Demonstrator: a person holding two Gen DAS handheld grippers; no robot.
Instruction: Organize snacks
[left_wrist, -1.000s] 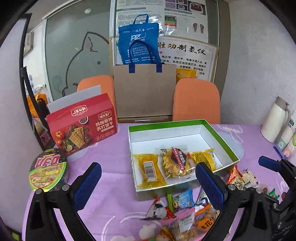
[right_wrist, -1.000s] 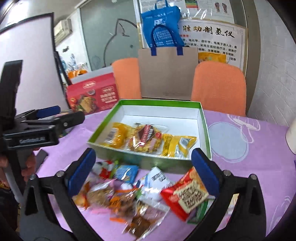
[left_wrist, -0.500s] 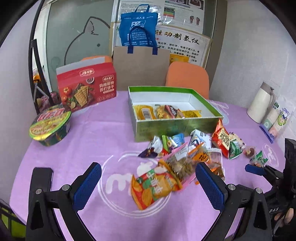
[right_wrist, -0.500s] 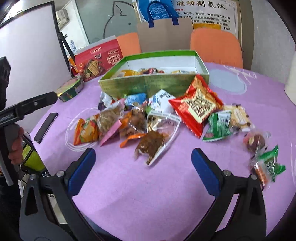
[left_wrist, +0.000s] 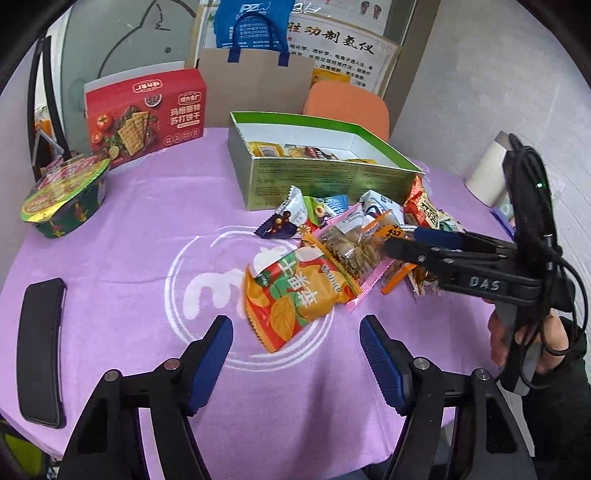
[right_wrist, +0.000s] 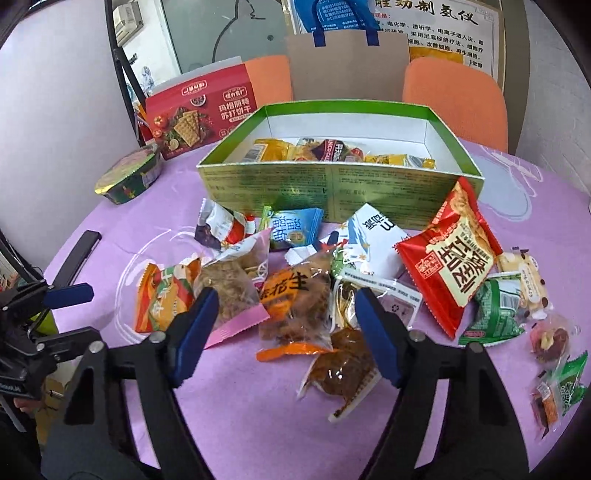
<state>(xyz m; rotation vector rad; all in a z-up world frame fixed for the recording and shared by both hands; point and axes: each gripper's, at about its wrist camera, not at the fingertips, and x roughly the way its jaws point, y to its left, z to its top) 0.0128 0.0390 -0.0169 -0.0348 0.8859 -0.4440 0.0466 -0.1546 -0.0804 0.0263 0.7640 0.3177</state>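
On the purple tablecloth, I'm closing my left gripper around the orange snack packet and my right gripper around the peanut packet, neither pressing yet.

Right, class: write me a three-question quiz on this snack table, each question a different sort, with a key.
1. True or false: the green box is empty.
2. Which lies nearest the left gripper? A) orange packet B) noodle bowl C) phone
3. Fill in: the tablecloth is ____.

Key: 1 false, packets lie inside; 2 A; 3 purple.
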